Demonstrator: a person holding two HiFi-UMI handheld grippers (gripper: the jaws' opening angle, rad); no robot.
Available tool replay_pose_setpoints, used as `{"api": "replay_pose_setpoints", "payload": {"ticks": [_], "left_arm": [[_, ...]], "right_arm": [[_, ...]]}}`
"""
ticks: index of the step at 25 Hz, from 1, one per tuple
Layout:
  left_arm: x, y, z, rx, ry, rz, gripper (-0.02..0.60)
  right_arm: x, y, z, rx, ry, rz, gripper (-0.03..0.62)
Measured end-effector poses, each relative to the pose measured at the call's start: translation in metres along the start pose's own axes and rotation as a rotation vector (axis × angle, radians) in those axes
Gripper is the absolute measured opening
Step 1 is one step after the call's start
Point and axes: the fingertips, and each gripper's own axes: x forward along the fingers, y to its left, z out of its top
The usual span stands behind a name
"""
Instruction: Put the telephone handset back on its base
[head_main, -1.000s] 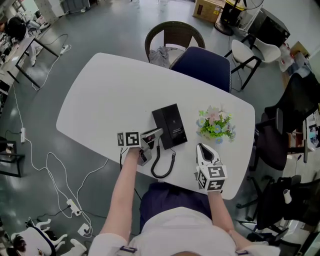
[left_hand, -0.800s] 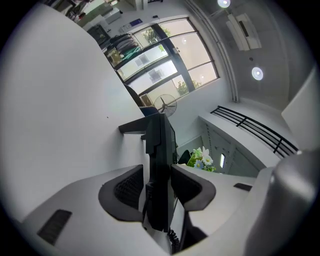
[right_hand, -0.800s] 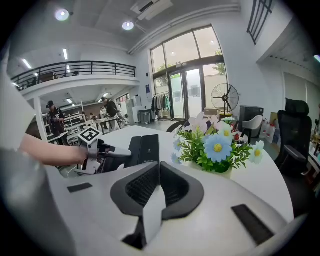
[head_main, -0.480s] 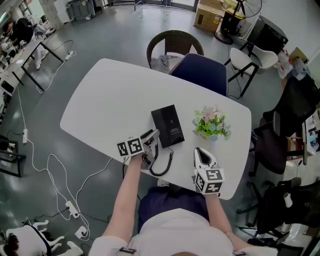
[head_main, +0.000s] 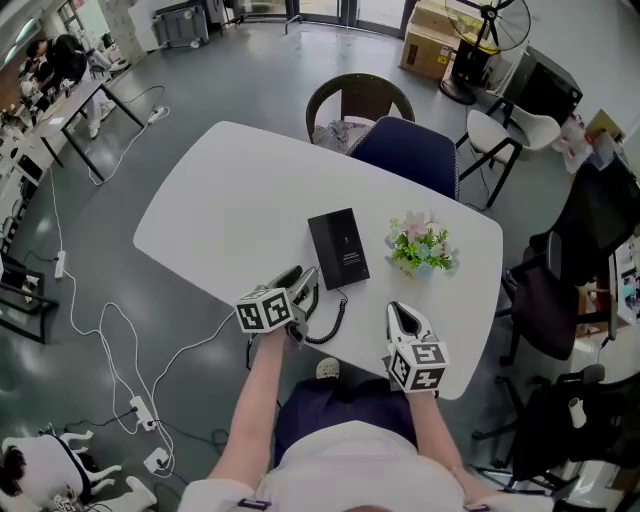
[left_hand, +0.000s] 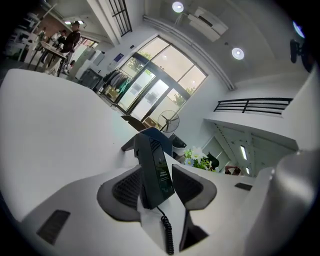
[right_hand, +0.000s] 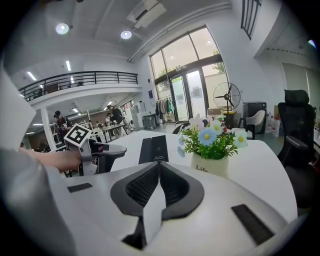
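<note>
Near the base (right_hand: 160, 148), flower pot (right_hand: 220, 166) (white) reads "Life".

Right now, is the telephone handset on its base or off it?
On: the handset lies flat along the base, as one black block.

head view: high above, looking steeply down on the whole table (head_main: 230, 200)
left gripper view: low, close, facing far-right
right gripper view: low, facing far
shared: telephone (head_main: 340, 248), flowers (head_main: 422, 248)

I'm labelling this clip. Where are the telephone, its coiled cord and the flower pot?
telephone (head_main: 338, 248): head view, middle of its black top.
coiled cord (left_hand: 167, 234): left gripper view, coils below the phone.
flower pot (right_hand: 220, 164): right gripper view, its white front.
</note>
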Motion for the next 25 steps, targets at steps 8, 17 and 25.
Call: {"api": "replay_pose_setpoints", "payload": {"ticks": [8,17,25], "left_arm": [[-0.036,-0.038,0.003,0.097,-0.097,0.020,0.183],[-0.079,-0.076,0.003,0.233,-0.172,0.062,0.183],[-0.114,-0.109,0.020,0.446,-0.277,0.133,0.183]], "right_arm": [[-0.007,-0.002,0.005,0.003,-0.015,0.038,0.037],[-0.011,0.002,0.020,-0.042,-0.039,0.079,0.037],[-0.012,0.010,0.036,-0.115,-0.079,0.116,0.037]]}}
